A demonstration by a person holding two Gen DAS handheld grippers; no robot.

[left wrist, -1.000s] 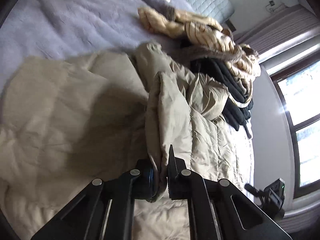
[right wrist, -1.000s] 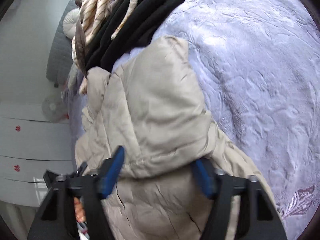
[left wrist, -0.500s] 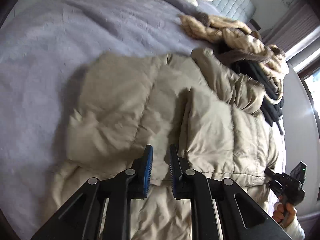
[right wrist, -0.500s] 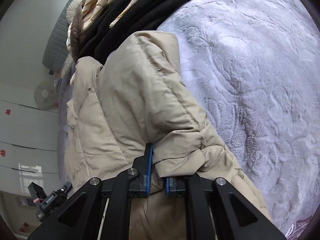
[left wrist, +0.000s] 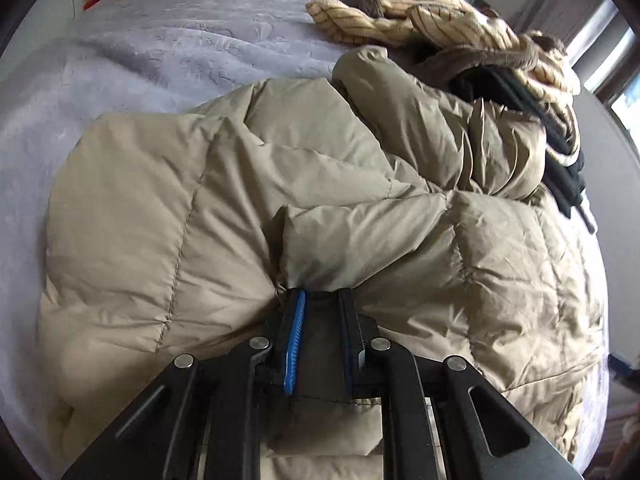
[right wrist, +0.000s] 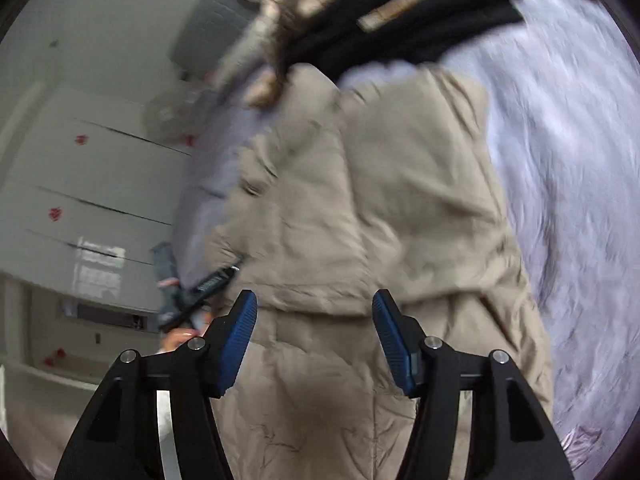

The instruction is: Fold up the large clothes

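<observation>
The beige puffer jacket (left wrist: 320, 200) lies on the lavender bedspread (left wrist: 140, 52), just beside a pile of clothes (left wrist: 460, 28). My left gripper (left wrist: 320, 300) pinches a jacket fold; my right gripper (right wrist: 314, 320) has just opened wide above the jacket, holding nothing.

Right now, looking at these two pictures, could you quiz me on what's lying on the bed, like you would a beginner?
1. True or false: the right tongs are clamped on the beige puffer jacket.
2. What lies beside the jacket's far end? A) a black garment B) a blue towel C) a red pillow
3. Fill in: the left tongs pinch a fold of the ____.

Key: 1. false, they stand open with nothing between them; 2. A; 3. jacket
</observation>
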